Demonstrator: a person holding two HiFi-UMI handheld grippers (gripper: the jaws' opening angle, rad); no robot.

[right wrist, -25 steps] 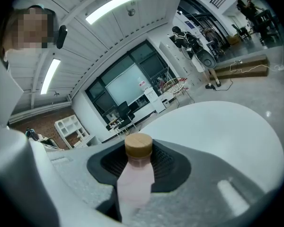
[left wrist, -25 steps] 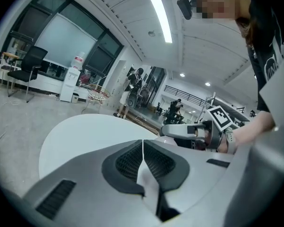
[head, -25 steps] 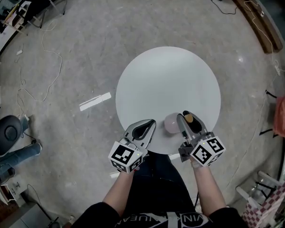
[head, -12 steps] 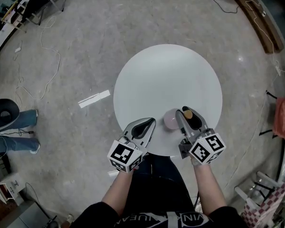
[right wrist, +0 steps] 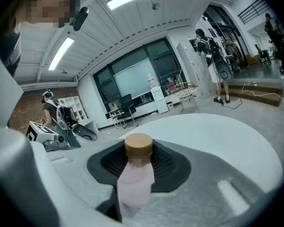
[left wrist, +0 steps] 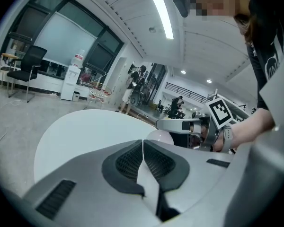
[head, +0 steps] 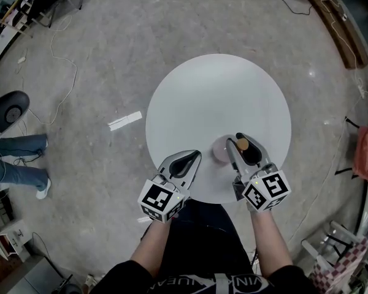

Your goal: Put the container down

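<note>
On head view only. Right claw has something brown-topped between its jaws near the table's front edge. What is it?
Observer: A pale pink bottle with a wood-coloured cap. The right gripper view shows the right claw with its pads pressed on both sides of the neck, just under the cap.
Operator: Is it down on the table?
Observer: In the left gripper view a rounded pale shape, likely the bottle's body, shows under the right claw at the level of the table. Contact can't be confirmed.
Operator: Left claw holding anything?
Observer: No. The left gripper view shows the left claw with its jaws together and nothing between them.
</note>
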